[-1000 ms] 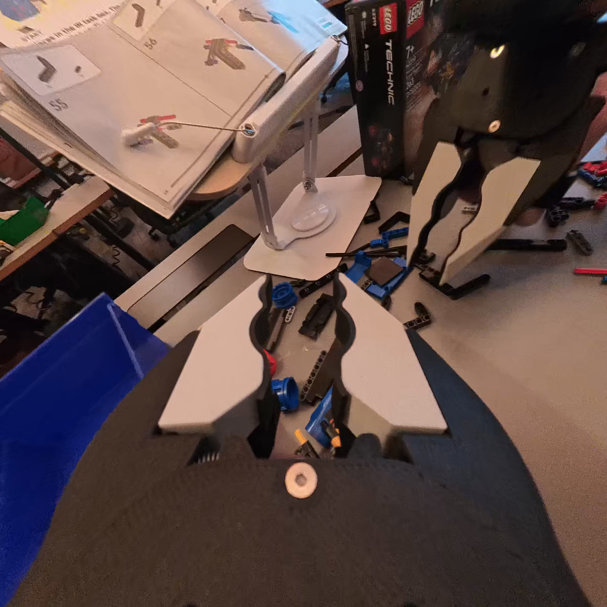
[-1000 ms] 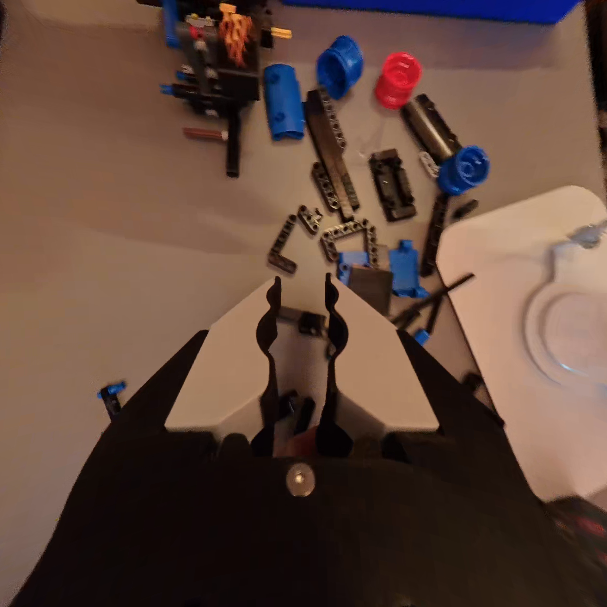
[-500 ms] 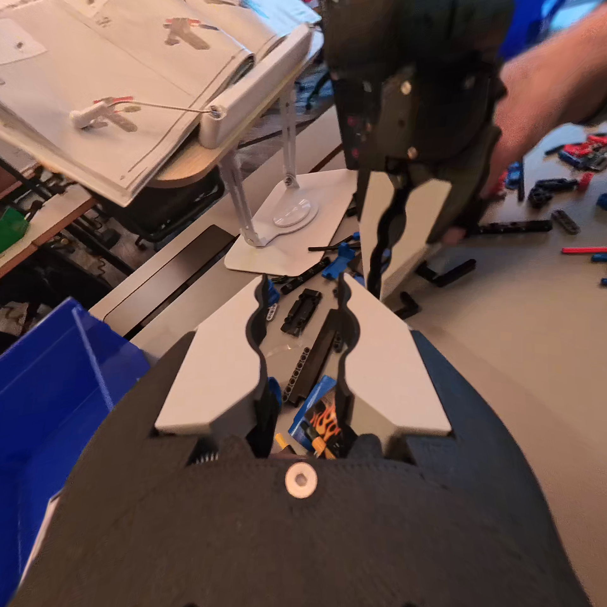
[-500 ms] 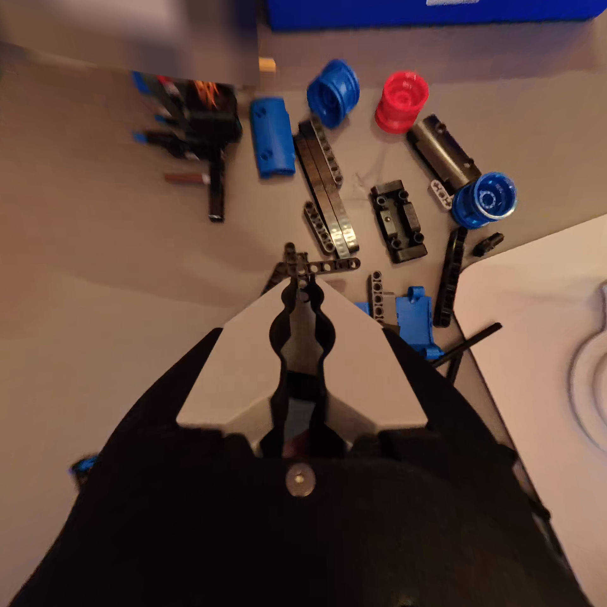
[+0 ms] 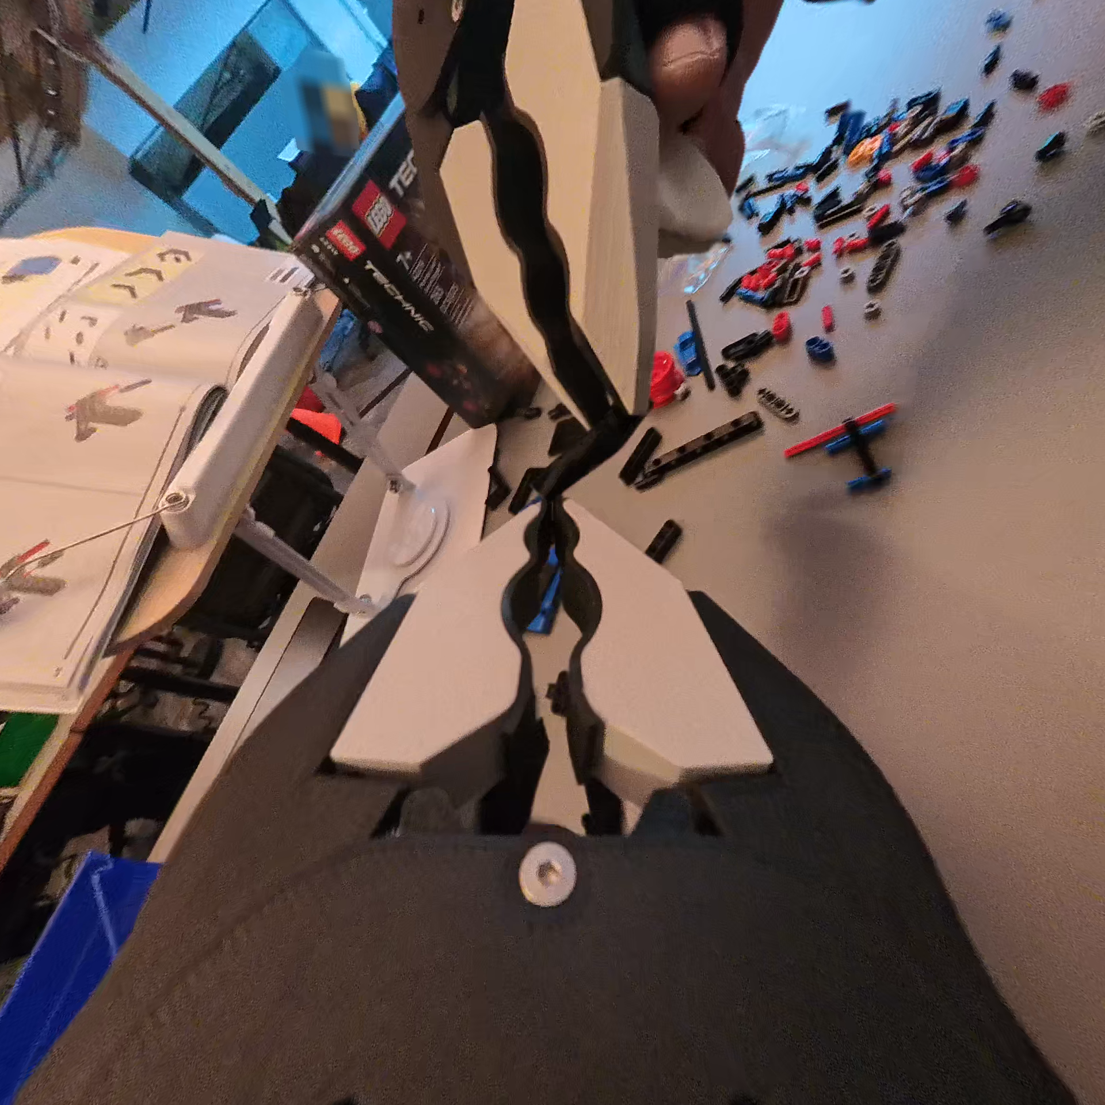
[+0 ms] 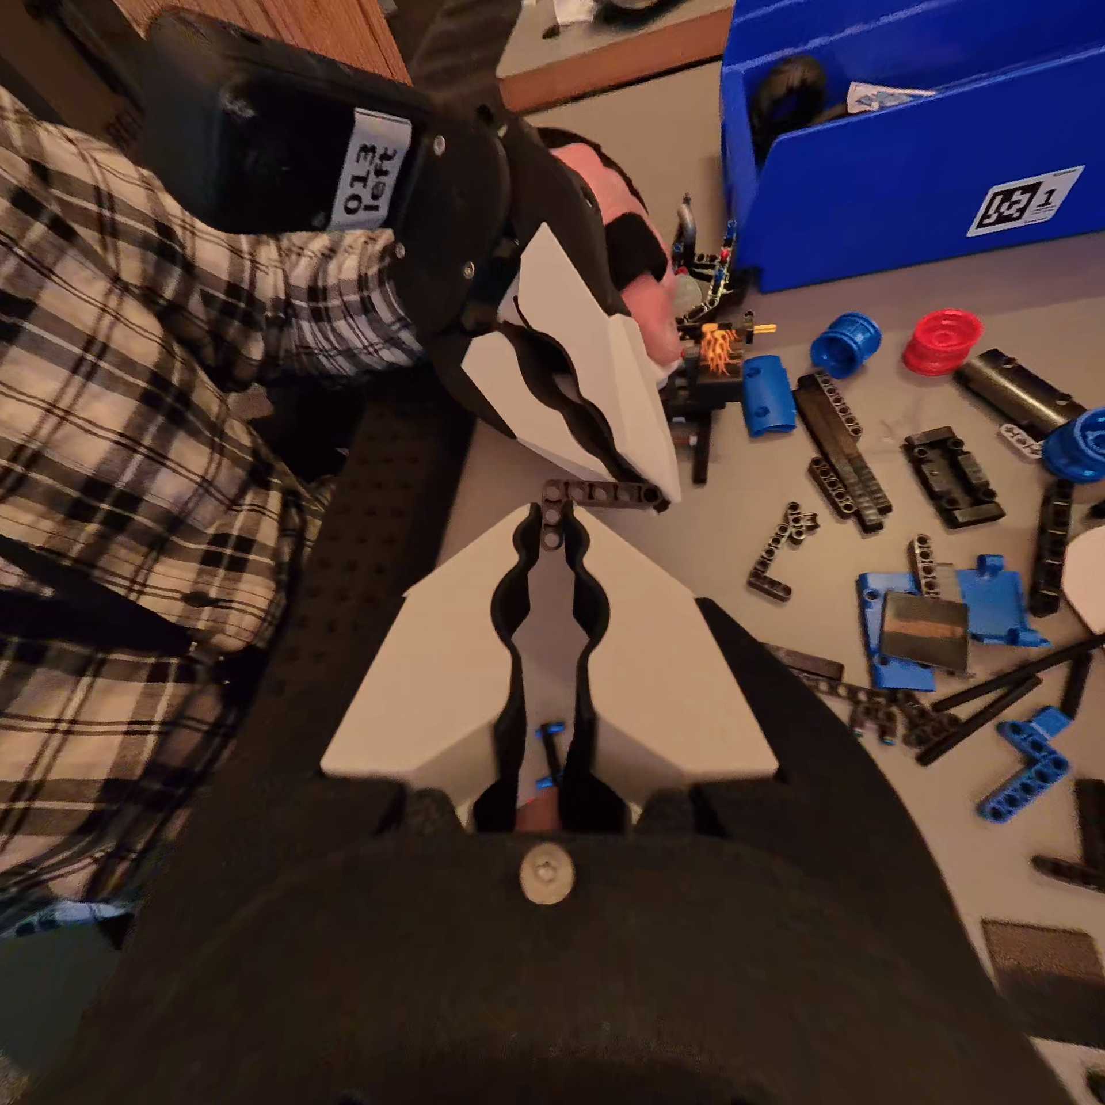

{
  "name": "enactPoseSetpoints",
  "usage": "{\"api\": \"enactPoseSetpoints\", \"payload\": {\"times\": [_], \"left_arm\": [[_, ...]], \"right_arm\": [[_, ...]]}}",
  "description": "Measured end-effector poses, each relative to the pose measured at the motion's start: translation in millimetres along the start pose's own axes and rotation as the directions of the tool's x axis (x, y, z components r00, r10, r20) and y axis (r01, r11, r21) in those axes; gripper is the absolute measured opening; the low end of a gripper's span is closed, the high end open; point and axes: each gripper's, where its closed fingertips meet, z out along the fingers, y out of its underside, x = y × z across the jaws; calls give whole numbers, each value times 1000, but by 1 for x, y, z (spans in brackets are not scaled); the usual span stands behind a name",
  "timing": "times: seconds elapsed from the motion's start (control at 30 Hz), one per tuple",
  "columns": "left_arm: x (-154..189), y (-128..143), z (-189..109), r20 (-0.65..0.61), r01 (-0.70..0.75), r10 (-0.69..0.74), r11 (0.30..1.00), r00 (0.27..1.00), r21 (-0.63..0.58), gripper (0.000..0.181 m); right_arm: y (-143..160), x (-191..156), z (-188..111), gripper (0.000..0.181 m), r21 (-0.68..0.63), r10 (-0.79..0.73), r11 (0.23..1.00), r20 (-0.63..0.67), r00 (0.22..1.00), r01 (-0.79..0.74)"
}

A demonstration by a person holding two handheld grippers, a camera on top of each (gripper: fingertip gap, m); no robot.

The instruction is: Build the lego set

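Note:
A black L-shaped beam hangs in the air between both grippers, above the grey table. My right gripper is shut on its short arm. My left gripper reaches in from the upper left and is shut on the far end of the long arm. In the left wrist view my left gripper is shut on the beam, and the right gripper comes down from above onto its other end.
A partial build with a flame sticker lies by a blue bin. Loose blue, red and black parts cover the table to the right. An instruction booklet on a stand and the set's box stand at the left.
My right gripper closed on the L-shaped beam and lifted it off the table. My left gripper rose, shut on the beam's other end, and both now hold it in the air.

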Motion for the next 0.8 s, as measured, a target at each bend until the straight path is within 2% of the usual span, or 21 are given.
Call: {"api": "enactPoseSetpoints", "payload": {"times": [0.17, 0.37, 0.47, 0.53, 0.57, 0.67, 0.73, 0.8], "left_arm": [[9, -14, -3, -25, 37, -36, 999, 999, 30, 0], [21, -31, -5, -84, 153, -146, 985, 986, 82, 0], [16, -33, -6, -28, 113, -111, 989, 993, 93, 0], [21, -42, -4, -1, 61, -61, 992, 998, 113, 36], [26, -46, -3, 9, 12, -13, 993, 1000, 116, 42], [42, -54, 6, 19, -115, 114, 988, 993, 103, 34], [50, -61, 10, 22, -143, 141, 982, 990, 123, 12], [56, -64, 13, 13, -154, 154, 980, 988, 129, 8]], "right_arm": [[-6, -11, -14, 5, 118, 44, 992, -24, 999, -40], [-5, -20, -28, 4, 188, 60, 981, -75, 995, -44], [1, -29, -34, 4, 191, 66, 980, -77, 995, -51], [9, -37, -34, 4, 172, 77, 983, -55, 996, -66], [13, -41, -33, 4, 161, 82, 984, -43, 996, -75], [20, -52, -29, 4, 140, 87, 987, -17, 996, -84], [22, -58, -26, 4, 143, 90, 986, 0, 996, -90], [23, -61, -26, 4, 156, 99, 983, 5, 995, -98]]}}
